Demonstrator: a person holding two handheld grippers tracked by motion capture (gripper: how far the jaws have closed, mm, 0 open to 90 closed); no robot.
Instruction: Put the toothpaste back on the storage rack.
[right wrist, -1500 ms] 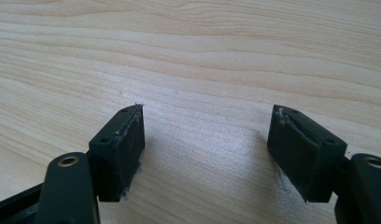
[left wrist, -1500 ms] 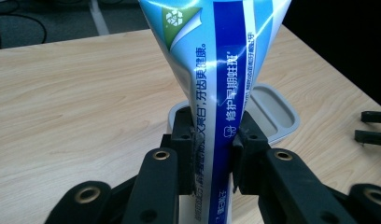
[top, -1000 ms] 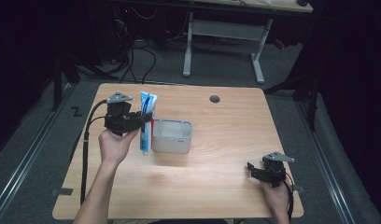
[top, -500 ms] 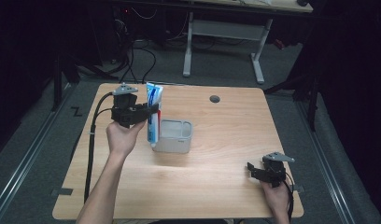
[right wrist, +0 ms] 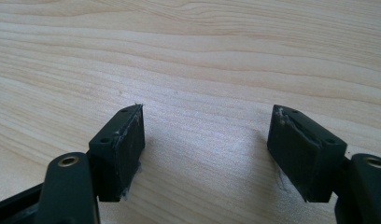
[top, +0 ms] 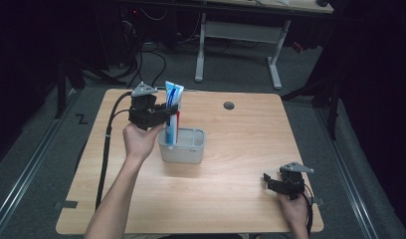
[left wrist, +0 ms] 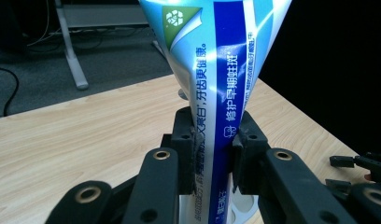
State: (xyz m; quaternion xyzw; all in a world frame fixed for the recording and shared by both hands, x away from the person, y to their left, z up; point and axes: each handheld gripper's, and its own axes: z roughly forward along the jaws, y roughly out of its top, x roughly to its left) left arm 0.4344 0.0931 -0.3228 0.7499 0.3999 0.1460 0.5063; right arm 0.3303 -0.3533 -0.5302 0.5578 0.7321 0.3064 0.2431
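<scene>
A blue and white toothpaste tube (top: 172, 109) stands upright, its lower end inside a grey plastic cup-like holder (top: 183, 149) in the middle of the wooden table (top: 241, 149). My left gripper (top: 167, 110) is shut on the tube's middle, seen in the high view. In the left gripper view the tube (left wrist: 216, 93) rises between the two pads (left wrist: 186, 154), which press on it. My right gripper (top: 270, 181) rests low near the table's front right corner, jaws spread wide over bare wood (right wrist: 202, 130) with nothing between them.
A round grommet hole (top: 229, 105) sits near the table's far edge. Beyond the table stand a desk frame (top: 270, 45) and cables on the dark floor. The left gripper's cable (top: 107, 144) trails over the table's left side.
My left gripper carried the tube rightward and tipped it from lying beside the holder to standing upright with its lower end in the holder. The right gripper stayed still.
</scene>
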